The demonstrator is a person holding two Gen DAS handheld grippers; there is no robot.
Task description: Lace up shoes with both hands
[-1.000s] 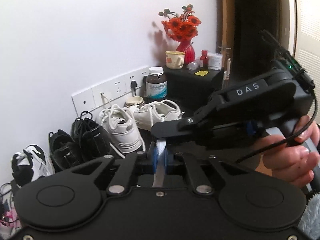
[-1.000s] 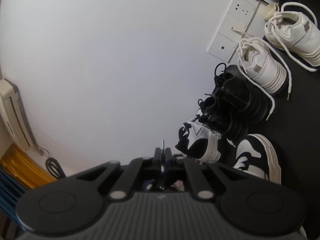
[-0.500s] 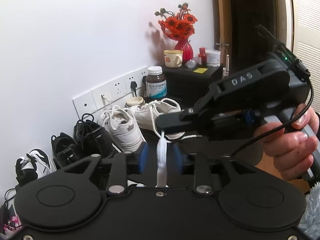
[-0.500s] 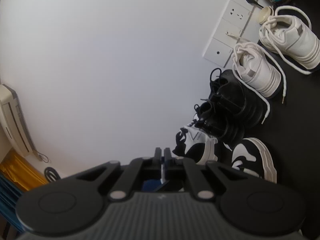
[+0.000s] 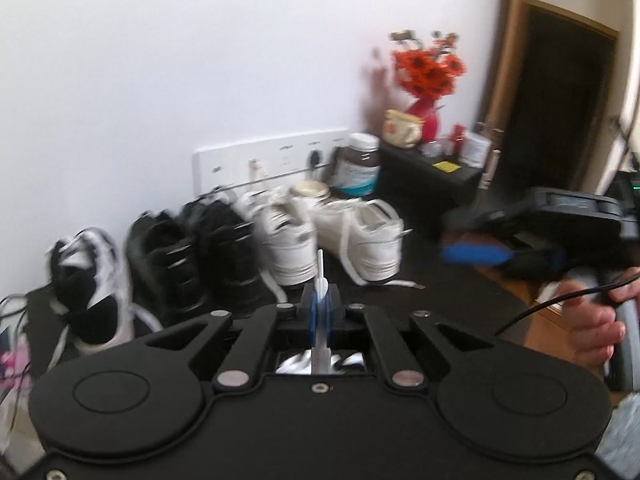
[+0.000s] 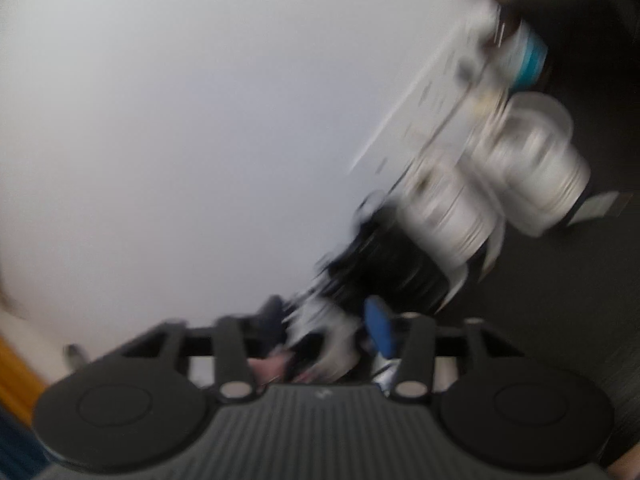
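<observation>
In the left wrist view my left gripper [image 5: 319, 300] is shut on a white shoelace [image 5: 320, 276], whose tipped end sticks up above the blue pads. My right gripper [image 5: 472, 254] is off to the right in a hand, away from the lace; a blue pad shows. In the blurred right wrist view the right gripper [image 6: 320, 336] stands open, with one blue pad [image 6: 380, 328] at the right and nothing between the fingers. A row of shoes stands by the wall: a black-and-white sneaker [image 5: 92, 280], black shoes [image 5: 192, 256] and white sneakers [image 5: 328, 236].
A white socket strip [image 5: 264, 160] runs along the wall behind the shoes. A supplement bottle [image 5: 358, 166] stands beside it. A dark cabinet [image 5: 424, 176] holds a mug, a red vase of orange flowers and small bottles. A dark doorway is at the right.
The right gripper has let go of the lace, opened and swung away to the right. The left gripper has closed on the lace and dropped lower. Both views are motion-blurred.
</observation>
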